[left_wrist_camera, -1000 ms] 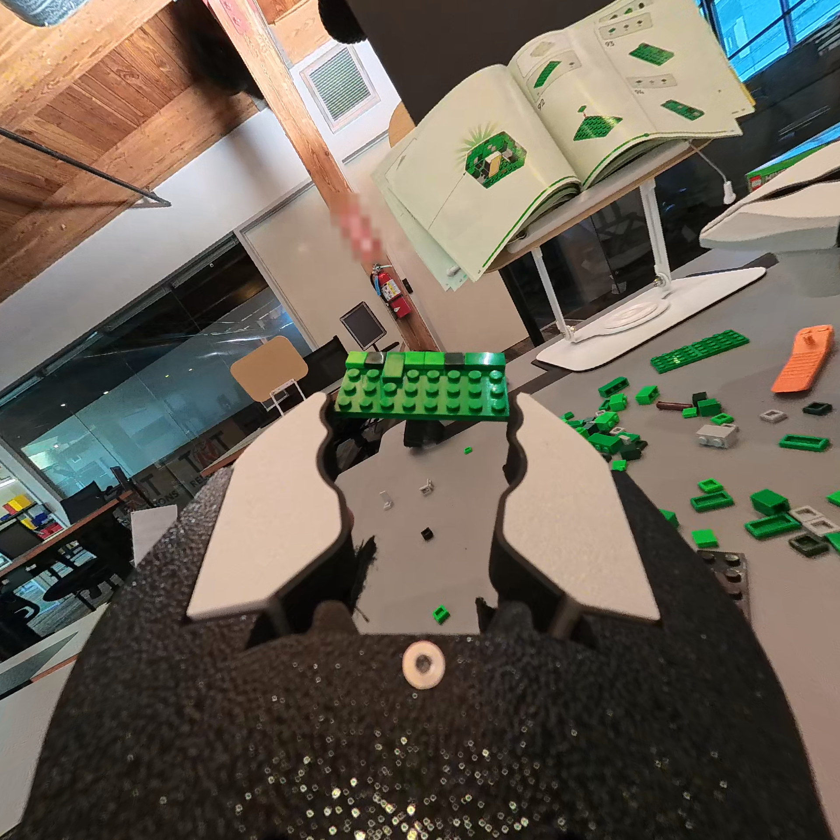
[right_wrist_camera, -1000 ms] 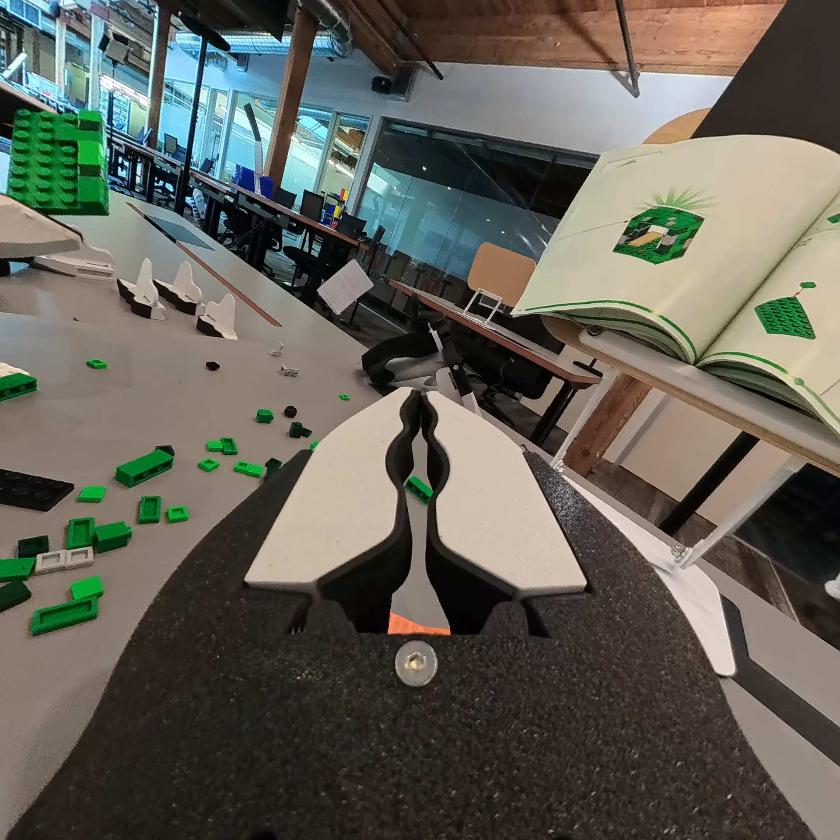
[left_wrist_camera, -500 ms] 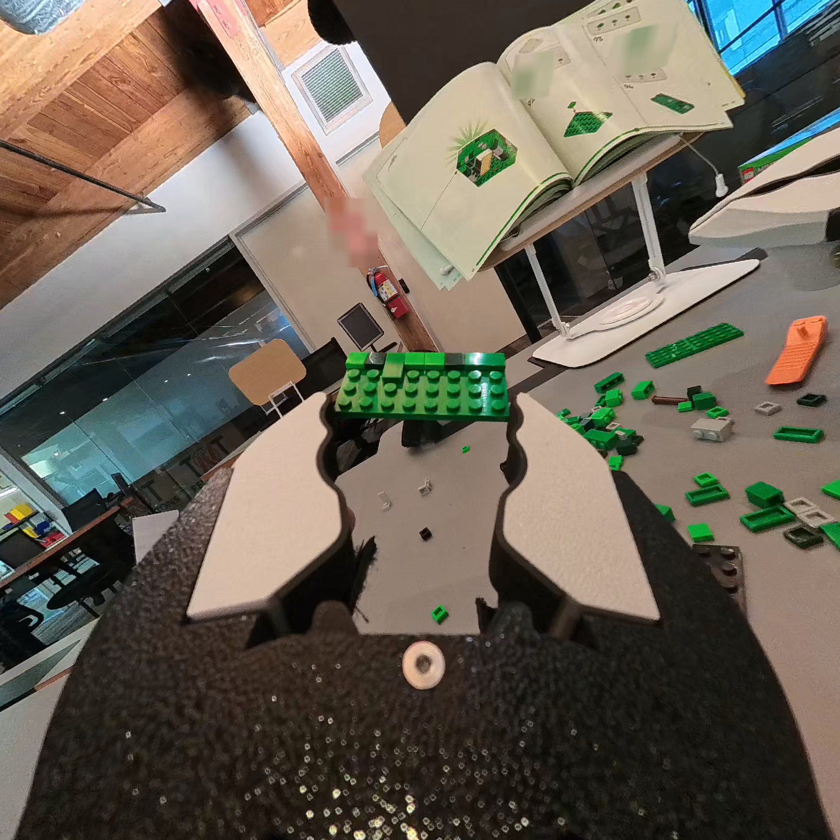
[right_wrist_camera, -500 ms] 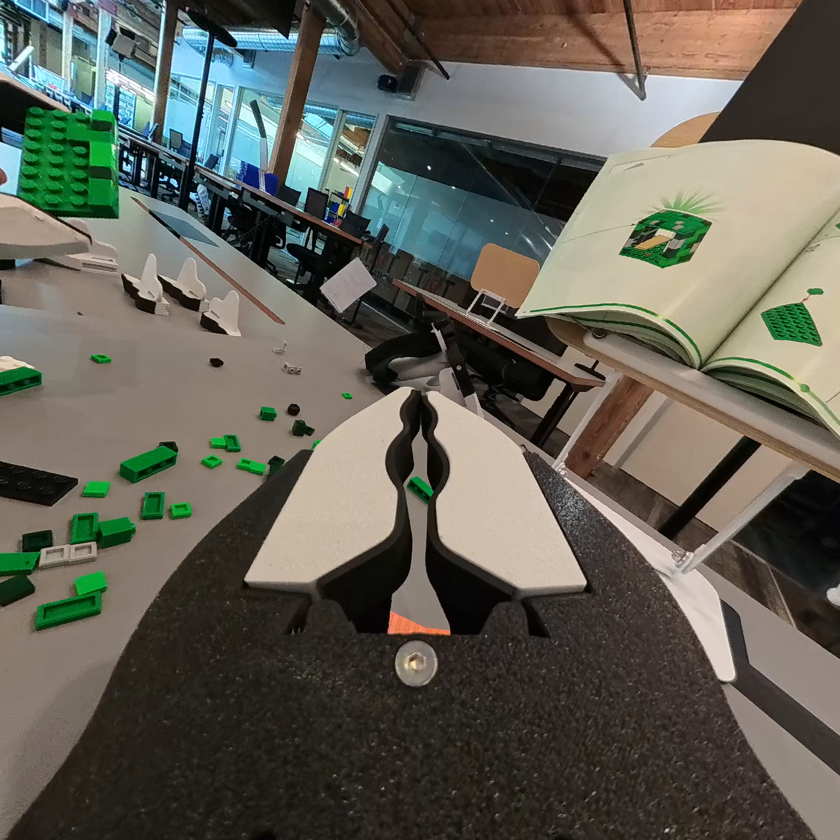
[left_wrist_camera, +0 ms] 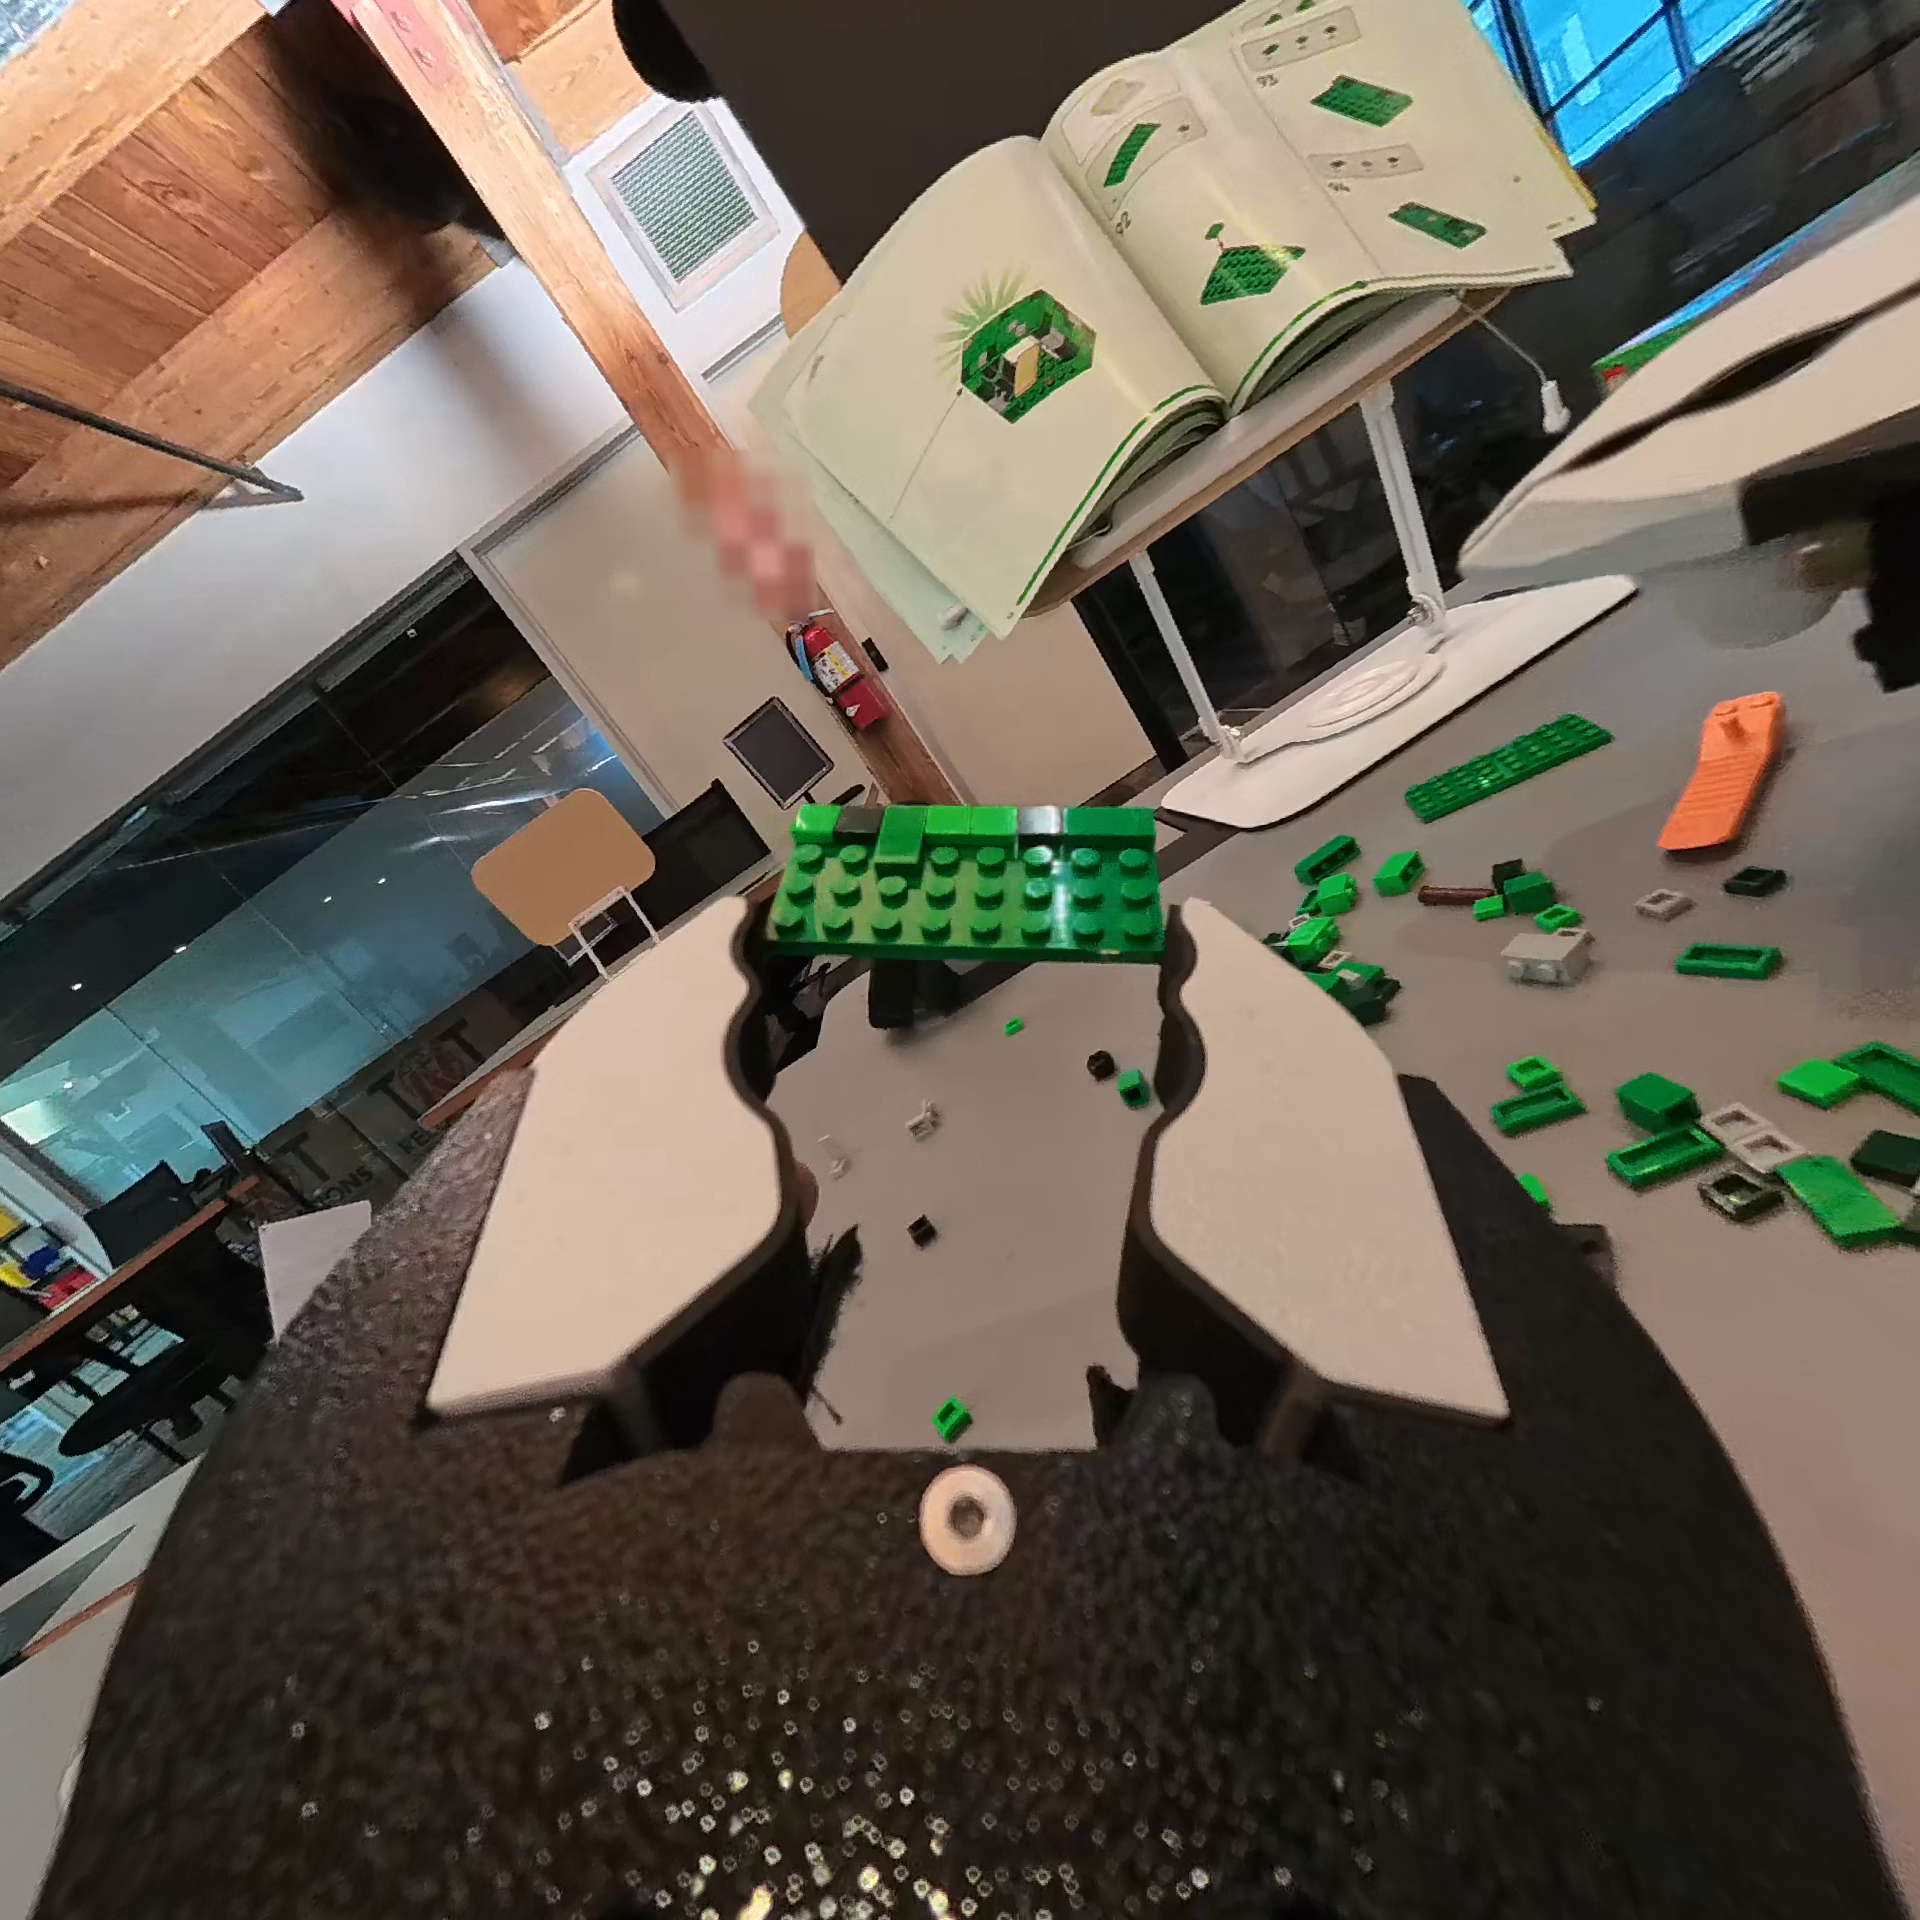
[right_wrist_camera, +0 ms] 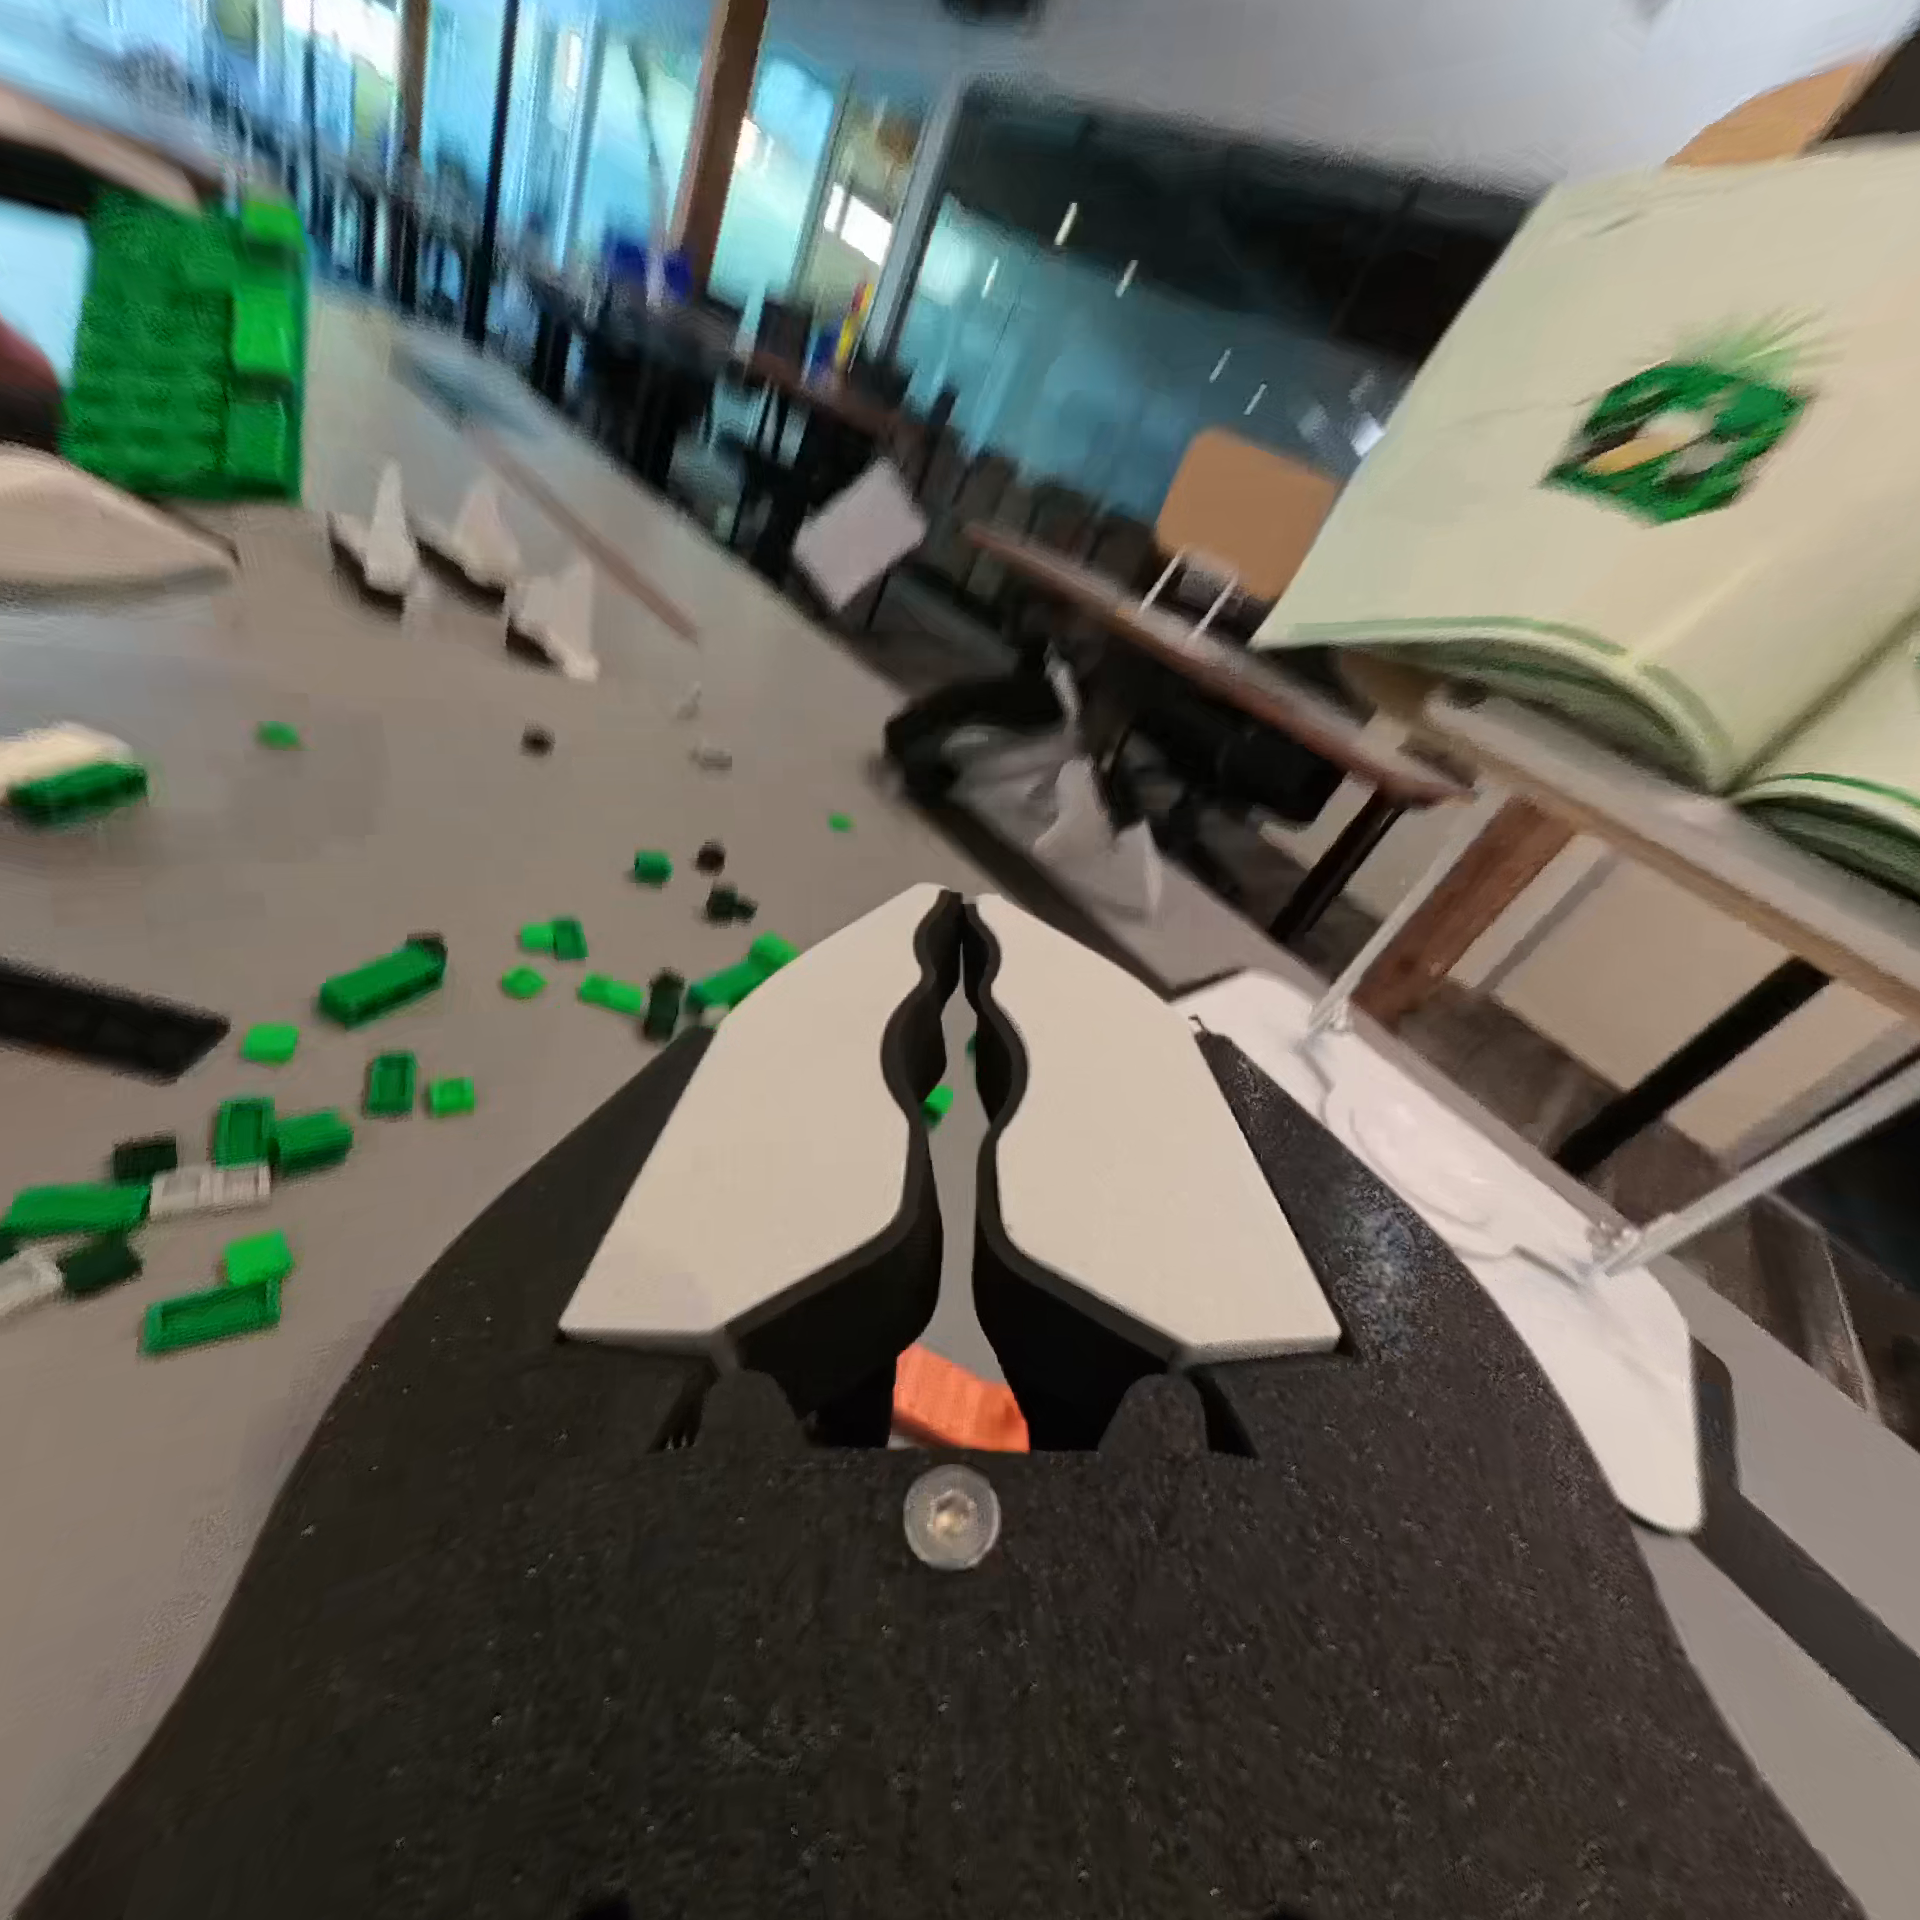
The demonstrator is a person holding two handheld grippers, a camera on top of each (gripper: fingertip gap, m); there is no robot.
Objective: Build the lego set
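My left gripper (left_wrist_camera: 964, 925) is shut on a green studded plate assembly (left_wrist_camera: 966, 899) with a row of green and grey tiles along its far edge, and holds it above the grey table (left_wrist_camera: 997, 1299). It also shows in the blurred right wrist view (right_wrist_camera: 177, 353), at the far left between the left fingers (right_wrist_camera: 94, 530). My right gripper (right_wrist_camera: 956, 899) is shut with nothing between its tips. It shows at the upper right in the left wrist view (left_wrist_camera: 1704, 457). Loose green bricks (left_wrist_camera: 1704, 1143) lie on the table.
An open instruction book (left_wrist_camera: 1143, 260) rests on a white stand (left_wrist_camera: 1382, 686) at the back. An orange brick separator (left_wrist_camera: 1725, 769) and a long green plate (left_wrist_camera: 1507, 764) lie near it. A black plate (right_wrist_camera: 94, 1023) and white spare fingers (right_wrist_camera: 468, 540) are on the left. From the right gripper's tips to the orange brick separator (left_wrist_camera: 1725, 769) is close to 10 cm. My right wrist view (right_wrist_camera: 928, 1387) looks at it from another angle.
The right gripper has moved quickly, blurring its view, and now looms larger and closer in the left wrist view. The left gripper still holds the green plate assembly.
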